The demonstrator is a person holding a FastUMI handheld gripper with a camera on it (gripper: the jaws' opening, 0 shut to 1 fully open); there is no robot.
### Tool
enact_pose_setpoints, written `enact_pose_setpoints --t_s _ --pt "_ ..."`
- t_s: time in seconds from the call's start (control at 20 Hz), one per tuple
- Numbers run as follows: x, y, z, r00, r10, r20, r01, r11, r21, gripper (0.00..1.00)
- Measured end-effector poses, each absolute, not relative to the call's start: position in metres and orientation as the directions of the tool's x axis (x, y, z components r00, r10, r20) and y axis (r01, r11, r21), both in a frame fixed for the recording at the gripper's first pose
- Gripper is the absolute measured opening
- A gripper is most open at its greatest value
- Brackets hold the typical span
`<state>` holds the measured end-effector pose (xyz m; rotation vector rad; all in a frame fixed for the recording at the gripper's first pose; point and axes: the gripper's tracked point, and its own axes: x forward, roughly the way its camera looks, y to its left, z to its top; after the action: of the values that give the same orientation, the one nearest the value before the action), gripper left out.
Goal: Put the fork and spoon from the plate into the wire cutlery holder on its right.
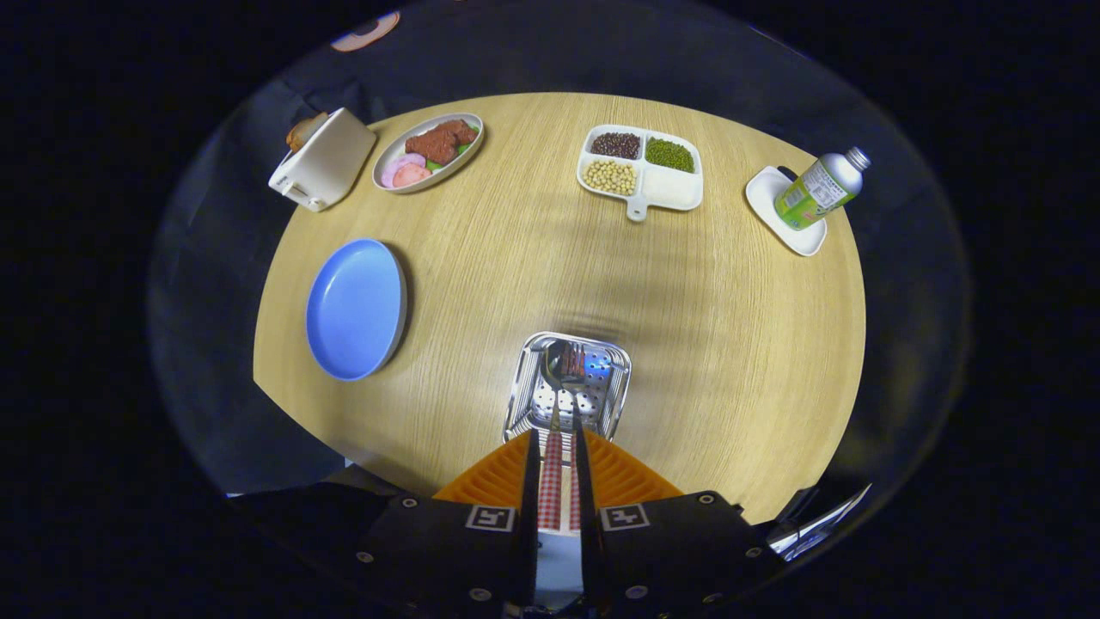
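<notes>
A: What was the claw [557, 447] doing?

B: It stood nearly closed, its two fingers [530, 464] pressed on a checked handle [551, 481] that ran up between them. The handle led forward to a spoon [554, 365] whose bowl hung inside the cutlery holder [526, 395].

A: And the holder itself?

B: A shiny perforated metal basket on the tabletop [670, 327], just ahead of the fingertips. Beside the spoon's bowl something reddish and ribbed lay in it; I could not tell whether that was the fork.

A: Where was the plate?

B: The blue plate [356, 308] sat to the left of the holder, near the tabletop's edge, with nothing on it.

A: Anything farther off?

B: Beyond the fingers, a white divided tray [670, 185] held dark beans, green beans and pale beans. Left of it was an oval dish [387, 172] of toy food, then a white toaster [322, 163] with a slice in it. Far right, a bottle [821, 189] leaned on a small white dish [769, 202].
</notes>
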<state>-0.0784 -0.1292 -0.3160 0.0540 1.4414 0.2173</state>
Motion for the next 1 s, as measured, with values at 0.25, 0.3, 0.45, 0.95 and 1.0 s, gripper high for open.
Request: enact_pose_setpoints --t_s 0.25,0.3,0.45,0.95,1.0 --pt "-0.042 -0.113 -0.277 0.351 0.227 -0.908 -0.072 0.974 0.216 0.37" --pt "-0.034 -0.109 -0.267 0.403 0.231 -0.885 -0.064 0.972 0.225 0.41" --pt "-0.009 -0.106 -0.237 0.56 0.195 -0.805 -0.031 0.976 0.215 0.65" --pt "0.025 -0.081 -0.132 0.863 0.087 -0.498 -0.007 0.987 0.16 0.93" --pt "0.025 -0.076 -0.122 0.879 0.086 -0.469 -0.01 0.987 0.163 0.93"
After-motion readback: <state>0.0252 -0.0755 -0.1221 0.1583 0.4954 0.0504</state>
